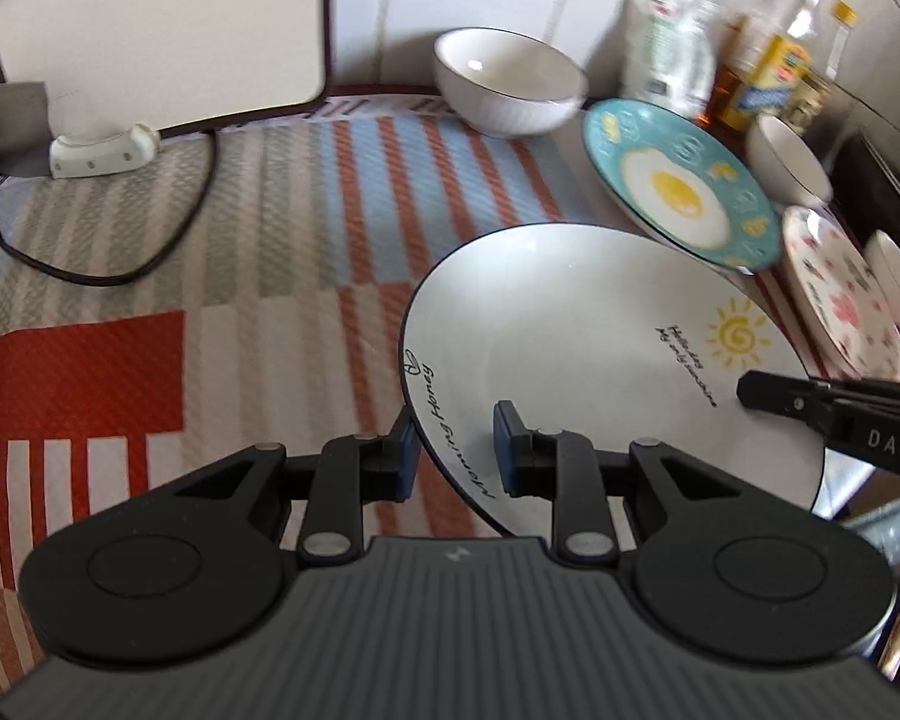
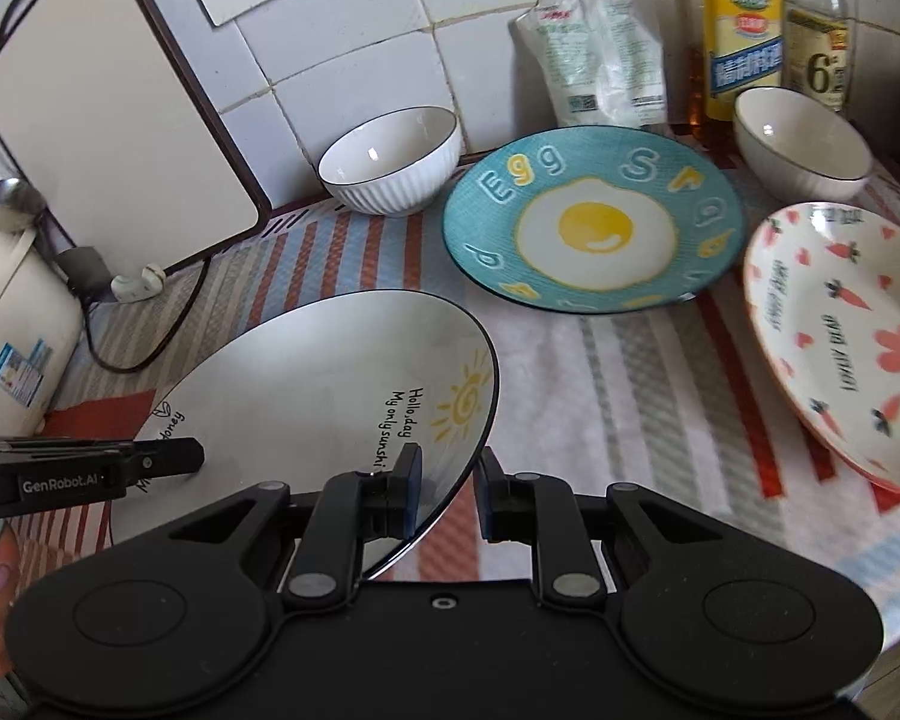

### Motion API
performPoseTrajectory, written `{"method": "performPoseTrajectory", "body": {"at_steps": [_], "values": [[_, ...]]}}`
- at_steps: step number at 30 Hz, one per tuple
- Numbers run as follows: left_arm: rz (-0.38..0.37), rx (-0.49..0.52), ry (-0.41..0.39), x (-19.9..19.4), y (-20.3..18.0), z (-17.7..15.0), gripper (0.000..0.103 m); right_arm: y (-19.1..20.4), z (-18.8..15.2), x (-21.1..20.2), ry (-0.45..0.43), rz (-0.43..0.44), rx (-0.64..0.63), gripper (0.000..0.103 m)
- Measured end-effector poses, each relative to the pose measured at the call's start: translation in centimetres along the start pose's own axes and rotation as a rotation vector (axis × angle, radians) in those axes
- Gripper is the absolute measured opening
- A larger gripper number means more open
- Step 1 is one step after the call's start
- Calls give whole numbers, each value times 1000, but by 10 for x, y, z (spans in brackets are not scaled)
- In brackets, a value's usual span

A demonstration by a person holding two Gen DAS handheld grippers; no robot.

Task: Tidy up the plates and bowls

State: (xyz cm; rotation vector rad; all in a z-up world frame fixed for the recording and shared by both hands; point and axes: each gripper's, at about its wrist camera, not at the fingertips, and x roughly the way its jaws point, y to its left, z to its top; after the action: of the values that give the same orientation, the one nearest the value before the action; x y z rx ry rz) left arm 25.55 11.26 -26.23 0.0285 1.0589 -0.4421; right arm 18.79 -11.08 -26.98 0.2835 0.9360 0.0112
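A white plate with a sun drawing (image 1: 588,348) (image 2: 330,372) is held between both grippers, tilted above the striped cloth. My left gripper (image 1: 456,450) straddles its left rim, one pad on each side. My right gripper (image 2: 447,498) straddles its right rim the same way. A blue egg plate (image 1: 678,180) (image 2: 594,222) lies behind it. A pink flower plate (image 1: 840,288) (image 2: 846,330) lies at the right. A ribbed white bowl (image 1: 510,84) (image 2: 390,162) stands by the wall. A second white bowl (image 1: 792,162) (image 2: 804,144) stands near the bottles.
Oil bottles (image 2: 744,36) and a white pouch (image 2: 594,54) stand against the tiled wall. A white board (image 2: 108,120) leans at the left, with a black cable (image 1: 120,264) across the cloth. A white appliance (image 2: 12,324) stands at the far left.
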Motion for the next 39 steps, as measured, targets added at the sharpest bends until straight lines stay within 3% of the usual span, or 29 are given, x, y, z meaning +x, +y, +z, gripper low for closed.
{"method": "performPoseTrajectory", "body": {"at_steps": [10,21,31,39], "values": [[-53,65,41,9,-48,-11,24,-43,-30,-35,-25,8,-68,24],[-84,172,53,36,-83,1,24,-90,-33,-31,-68,-7,-64,25],[-60,151,96,35,-78,-10,24,-92,-46,-30,-26,26,-55,25],[-40,121,93,40,-69,-12,24,-84,-46,-20,2,18,-116,25]]}}
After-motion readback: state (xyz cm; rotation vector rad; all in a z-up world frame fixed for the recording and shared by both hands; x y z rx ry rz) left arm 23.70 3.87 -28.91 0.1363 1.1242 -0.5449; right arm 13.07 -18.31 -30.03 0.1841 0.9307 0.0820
